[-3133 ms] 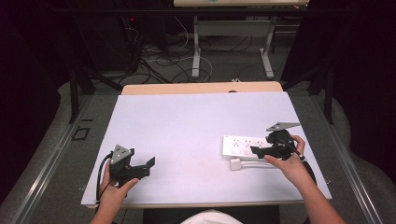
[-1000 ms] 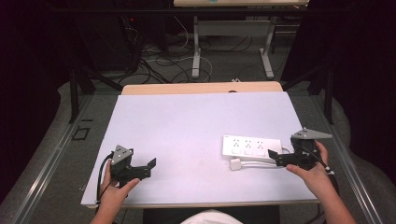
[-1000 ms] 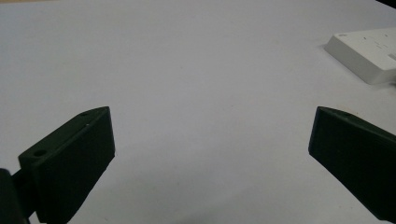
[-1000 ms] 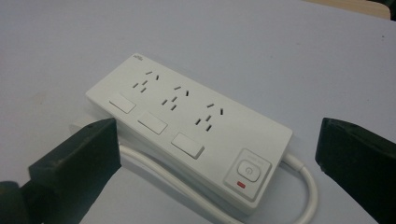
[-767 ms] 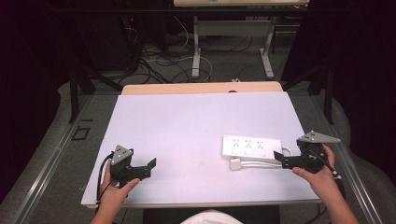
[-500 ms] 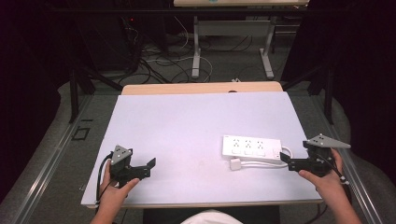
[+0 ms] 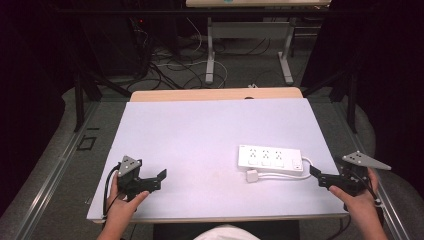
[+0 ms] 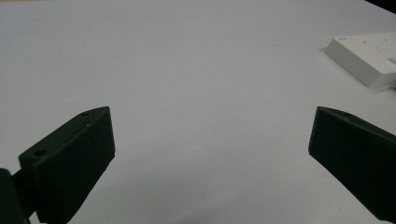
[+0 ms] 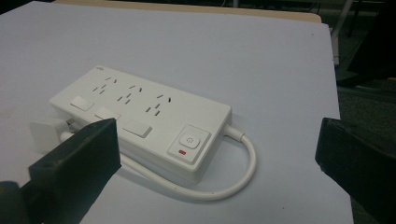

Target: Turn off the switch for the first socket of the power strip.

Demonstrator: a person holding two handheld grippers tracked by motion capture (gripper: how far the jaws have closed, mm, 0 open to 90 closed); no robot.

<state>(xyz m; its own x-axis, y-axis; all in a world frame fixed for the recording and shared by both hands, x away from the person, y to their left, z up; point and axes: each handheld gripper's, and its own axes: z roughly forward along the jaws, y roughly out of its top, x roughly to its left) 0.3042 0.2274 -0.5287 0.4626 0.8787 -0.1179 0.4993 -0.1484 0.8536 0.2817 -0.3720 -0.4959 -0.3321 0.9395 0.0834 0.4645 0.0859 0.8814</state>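
A white power strip [image 7: 270, 159] [image 9: 140, 123] lies on the table's right side, its cord [image 9: 219, 186] looped back along the front to a white plug [image 7: 251, 176] [image 9: 46, 133]. Its corner shows far right in the left gripper view [image 8: 369, 56]. My right gripper [image 7: 320, 177] [image 9: 215, 163] is open at the table's right edge, a little to the right of the strip, with nothing between its jaws. My left gripper [image 7: 159, 180] [image 8: 210, 154] rests open on the front left of the table, jaws wide apart over bare surface.
The pale table top [image 7: 200, 135] has a wooden strip along its far edge [image 7: 215, 94]. Beyond it stand desk legs [image 7: 210, 55] and loose cables [image 7: 170, 65] on the floor. A metal rail [image 7: 55, 170] runs along the left.
My right gripper has drawn back from the power strip to the right and toward the table's front right edge. The left gripper has stayed put.
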